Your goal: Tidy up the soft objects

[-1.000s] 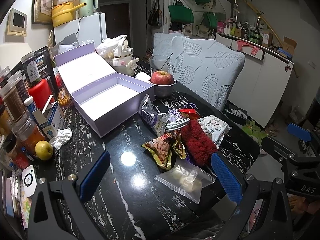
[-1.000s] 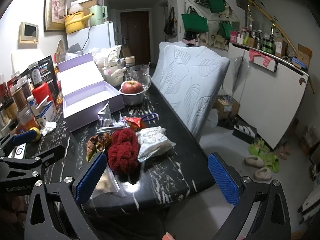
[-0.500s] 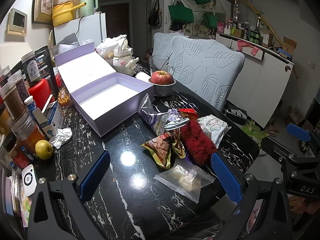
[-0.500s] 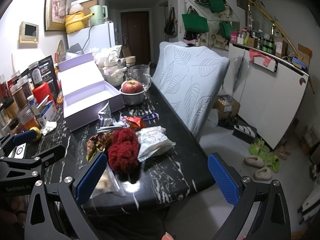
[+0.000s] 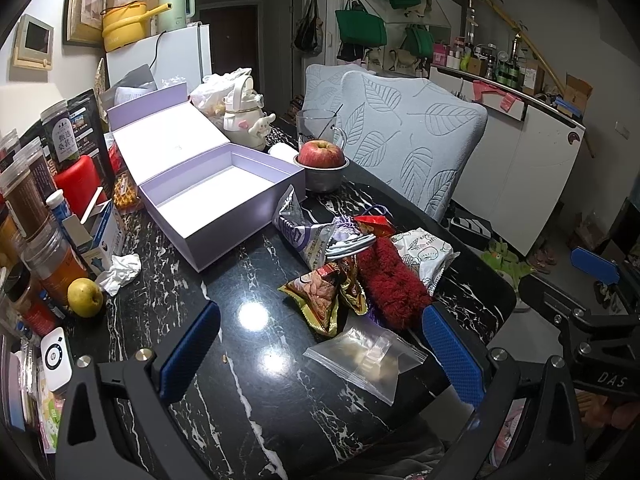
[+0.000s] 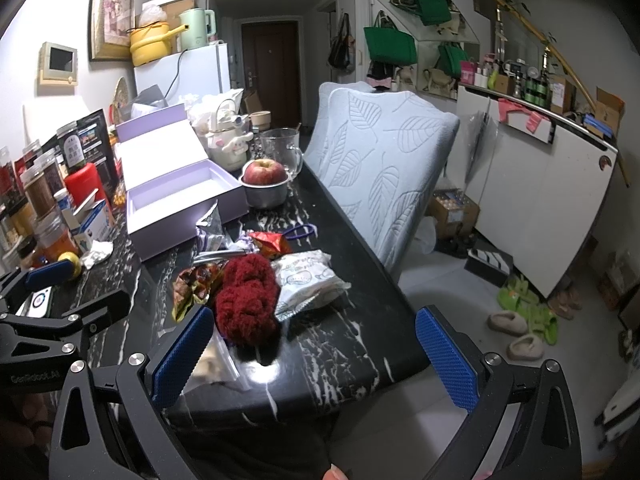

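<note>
We see the lavender box (image 5: 224, 196) lid-up and bare inside, an apple (image 5: 322, 153) in the steel bowl (image 5: 325, 178); both hand-held grippers, left (image 5: 320, 356) and right (image 6: 316, 358), gape, holding nothing.

Left wrist view: sits low over near end of tabletop (image 5: 248, 392), faces along it toward open purple box (image 5: 224, 196), close to snack pile. Right wrist view: further right, at tabletop (image 6: 352, 344) corner, faces same way, floor at right. Both share box (image 6: 180, 196), red fuzzy bundle (image 5: 392, 280) (image 6: 246, 300), apple (image 5: 322, 154) (image 6: 264, 172), leaf-pattern chair (image 5: 416, 148) (image 6: 384, 160).
</note>
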`<state>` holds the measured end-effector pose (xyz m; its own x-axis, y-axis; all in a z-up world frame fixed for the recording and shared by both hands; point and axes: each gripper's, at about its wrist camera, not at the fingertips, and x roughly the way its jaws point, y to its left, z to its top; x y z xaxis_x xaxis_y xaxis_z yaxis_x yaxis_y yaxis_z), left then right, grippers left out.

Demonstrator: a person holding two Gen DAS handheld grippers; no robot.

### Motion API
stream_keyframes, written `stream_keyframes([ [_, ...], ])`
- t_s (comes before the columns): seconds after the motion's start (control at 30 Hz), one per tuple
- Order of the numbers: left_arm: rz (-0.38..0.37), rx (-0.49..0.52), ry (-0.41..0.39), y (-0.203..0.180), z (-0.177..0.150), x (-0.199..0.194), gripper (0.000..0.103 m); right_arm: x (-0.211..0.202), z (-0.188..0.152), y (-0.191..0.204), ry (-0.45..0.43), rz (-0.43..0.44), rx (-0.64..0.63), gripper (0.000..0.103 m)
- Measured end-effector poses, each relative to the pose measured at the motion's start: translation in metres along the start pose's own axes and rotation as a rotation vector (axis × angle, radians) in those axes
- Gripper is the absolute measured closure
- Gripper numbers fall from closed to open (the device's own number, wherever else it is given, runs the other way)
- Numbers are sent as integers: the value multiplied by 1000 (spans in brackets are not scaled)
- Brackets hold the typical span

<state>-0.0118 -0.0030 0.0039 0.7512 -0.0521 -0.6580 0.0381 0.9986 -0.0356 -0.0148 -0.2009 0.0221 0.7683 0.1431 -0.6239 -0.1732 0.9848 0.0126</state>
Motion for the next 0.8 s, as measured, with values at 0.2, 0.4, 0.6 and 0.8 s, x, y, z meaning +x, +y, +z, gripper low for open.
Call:
stream_keyframes([
  [0.2, -1, 3, 4, -1, 0, 0, 0, 0, 0, 0, 2, 1, 2, 0],
  [0.4, -3, 4, 2, -2, -1, 1, 0, 1, -2, -1, 2, 9, -1, 0],
  [0.6, -14, 1, 6, -4, -5, 5, 0, 5, -3, -2, 15, 27, -9, 0],
  [0.8, -47, 6, 29, -10, -12, 15, 0, 7, -9, -4, 29, 37, -14, 0],
])
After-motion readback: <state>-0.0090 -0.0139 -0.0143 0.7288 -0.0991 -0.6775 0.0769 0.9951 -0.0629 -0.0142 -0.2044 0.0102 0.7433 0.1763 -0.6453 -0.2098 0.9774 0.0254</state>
